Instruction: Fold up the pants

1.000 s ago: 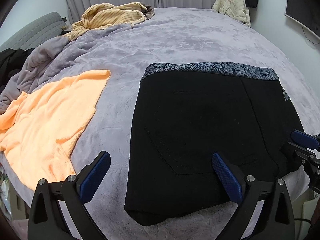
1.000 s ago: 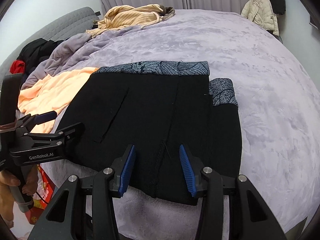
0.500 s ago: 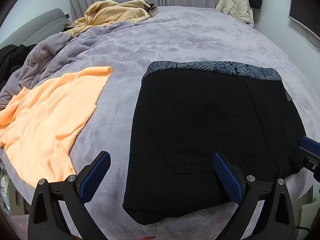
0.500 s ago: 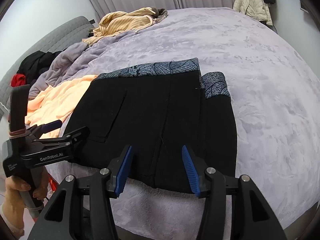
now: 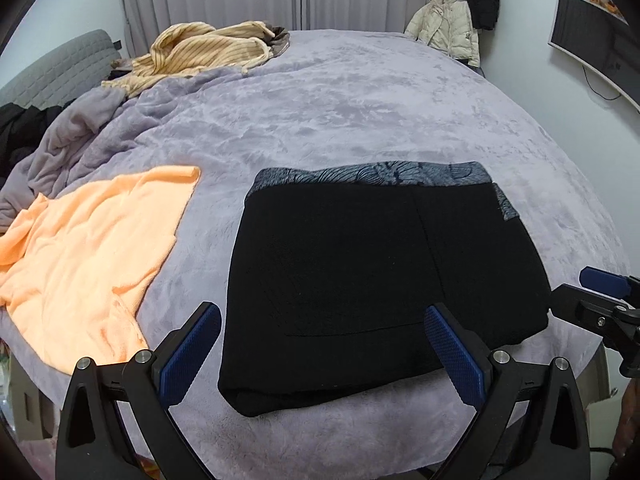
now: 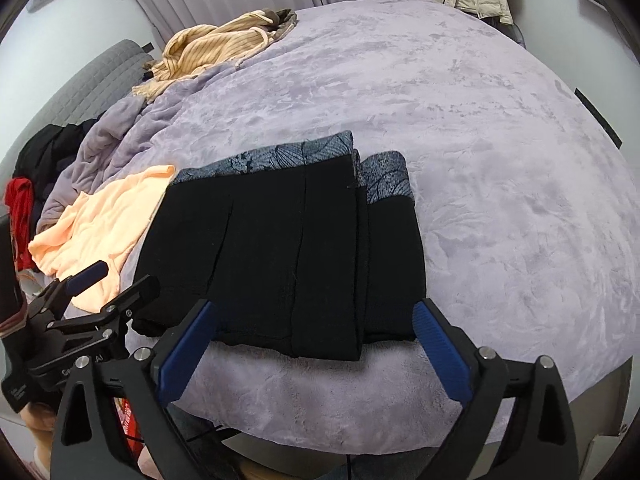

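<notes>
The black pants lie folded into a flat rectangle near the bed's front edge, with a grey leaf-patterned band along the far side. They also show in the right wrist view. My left gripper is open and empty, held above the pants' near edge. My right gripper is open wide and empty, just in front of the pants' near edge. The right gripper also shows at the right of the left wrist view. The left gripper shows at the left of the right wrist view.
The bed has a grey plush cover. An orange top lies left of the pants. A yellow striped garment lies at the far left. A bunched grey blanket is beside it. A white jacket hangs beyond the bed.
My right gripper has opened much wider and drawn back from the pants. Both grippers have pulled back and up a little. The pants lie still.
</notes>
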{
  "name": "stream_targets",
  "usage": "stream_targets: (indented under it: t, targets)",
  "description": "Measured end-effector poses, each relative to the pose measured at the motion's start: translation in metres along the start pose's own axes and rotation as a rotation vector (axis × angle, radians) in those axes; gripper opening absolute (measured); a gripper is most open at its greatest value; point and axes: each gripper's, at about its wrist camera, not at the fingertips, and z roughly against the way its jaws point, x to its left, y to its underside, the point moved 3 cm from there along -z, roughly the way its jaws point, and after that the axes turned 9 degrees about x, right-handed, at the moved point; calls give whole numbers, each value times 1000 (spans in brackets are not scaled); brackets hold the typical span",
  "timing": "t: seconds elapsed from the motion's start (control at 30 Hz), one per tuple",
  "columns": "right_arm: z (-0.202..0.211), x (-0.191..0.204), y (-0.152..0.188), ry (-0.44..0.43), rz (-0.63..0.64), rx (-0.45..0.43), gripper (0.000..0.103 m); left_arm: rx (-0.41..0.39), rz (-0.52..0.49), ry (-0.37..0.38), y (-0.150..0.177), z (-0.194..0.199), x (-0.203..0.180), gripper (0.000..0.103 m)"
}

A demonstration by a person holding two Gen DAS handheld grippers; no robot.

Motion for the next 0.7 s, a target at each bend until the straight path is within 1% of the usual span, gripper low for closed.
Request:
stream_targets:
  t: [0.1,0.17,0.27,0.4,0.7]
  targets:
    - [16,4,-4,30,2,-26,102,-8,-19,-2,-7,17,-7,102]
    - [23,6,-8,69,-1,-26,102,-5,-26,-33,-12,25,-9,102]
    - [35,9,-12,102,3,-36,102,-31,-20,-83,-17,37,-9,102]
    - [46,13,-17,162,20,-47,102,-41,7,-83,-20,46,-7,102]
    - [56,20,-18,201,42,-72,102,-59,23,-102,-20,56,-5,102]
